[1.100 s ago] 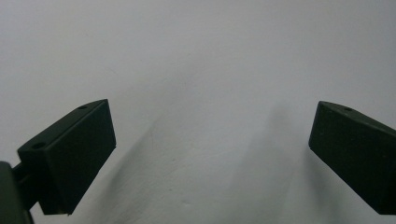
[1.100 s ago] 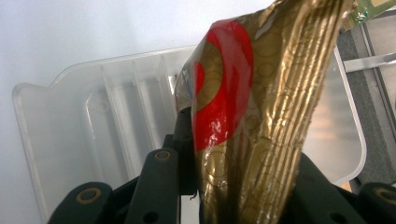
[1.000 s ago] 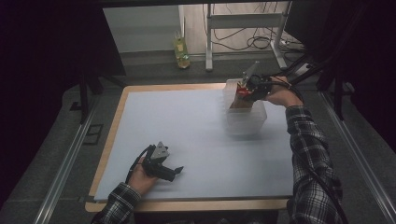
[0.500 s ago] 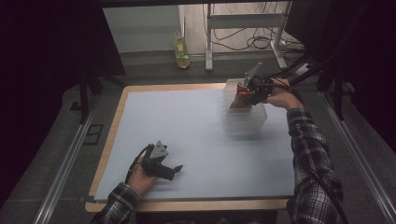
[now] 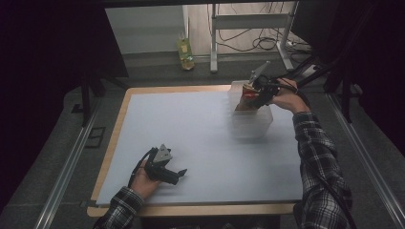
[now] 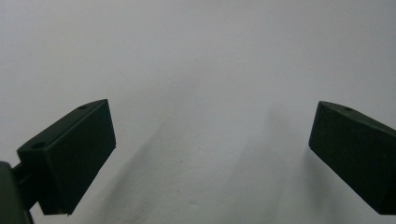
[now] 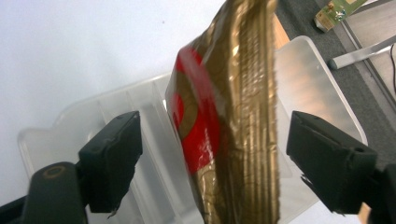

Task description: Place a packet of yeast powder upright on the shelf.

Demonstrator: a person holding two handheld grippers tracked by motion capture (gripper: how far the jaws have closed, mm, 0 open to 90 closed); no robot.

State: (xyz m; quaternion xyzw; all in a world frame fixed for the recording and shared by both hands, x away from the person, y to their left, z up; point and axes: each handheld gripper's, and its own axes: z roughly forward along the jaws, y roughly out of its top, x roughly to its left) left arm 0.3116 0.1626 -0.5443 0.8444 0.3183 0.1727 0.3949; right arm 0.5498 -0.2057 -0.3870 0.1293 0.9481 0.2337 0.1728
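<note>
A gold and red foil packet [image 7: 224,116] stands upright in a clear plastic slotted container [image 7: 317,79] at the far right of the white table. My right gripper [image 7: 208,154] is open, one jaw on each side of the packet and neither touching it. In the high view the right gripper [image 5: 253,93] hovers over the packet [image 5: 244,99] and the container [image 5: 253,123]. My left gripper [image 5: 177,173] rests near the table's front left, held by a hand. Its jaws stand wide apart in the left gripper view, so the left gripper [image 6: 210,154] is open over bare white surface.
The white mat [image 5: 191,129] lies on a wood-edged table. Beyond the far edge, a small yellow-green bottle [image 5: 185,51] sits on the floor near a metal stand and cables [image 5: 248,43]. Dark rails run along both sides.
</note>
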